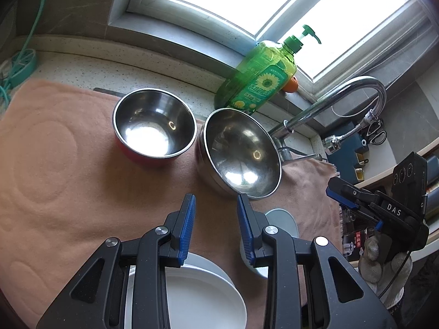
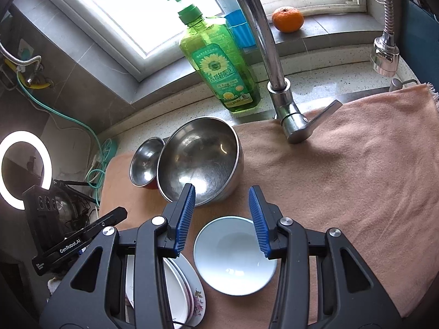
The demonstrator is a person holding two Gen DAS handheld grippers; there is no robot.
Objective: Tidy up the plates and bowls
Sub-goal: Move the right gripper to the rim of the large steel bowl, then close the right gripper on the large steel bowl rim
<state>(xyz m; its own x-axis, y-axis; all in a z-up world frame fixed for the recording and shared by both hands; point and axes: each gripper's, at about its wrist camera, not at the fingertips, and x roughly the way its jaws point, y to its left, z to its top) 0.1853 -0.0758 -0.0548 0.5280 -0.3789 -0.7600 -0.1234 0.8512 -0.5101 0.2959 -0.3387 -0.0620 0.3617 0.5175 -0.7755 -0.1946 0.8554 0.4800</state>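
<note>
A large steel bowl (image 1: 241, 153) (image 2: 200, 161) and a smaller steel bowl with a red outside (image 1: 155, 126) (image 2: 145, 161) stand side by side on a pink towel (image 1: 55, 164) (image 2: 343, 178). A pale blue bowl (image 2: 236, 255) (image 1: 282, 219) sits nearer, beside a stack of white plates (image 1: 203, 293) (image 2: 178, 288). My left gripper (image 1: 216, 203) is open and empty above the plates, just short of the large bowl. My right gripper (image 2: 222, 194) is open and empty above the pale blue bowl.
A green dish-soap bottle (image 1: 258, 79) (image 2: 219, 63) stands behind the bowls. A chrome tap (image 1: 329, 104) (image 2: 277, 82) rises at the right. An orange (image 2: 288, 19) and a blue cup (image 2: 240, 30) are on the window sill. A ring light (image 2: 24, 170) stands at the left.
</note>
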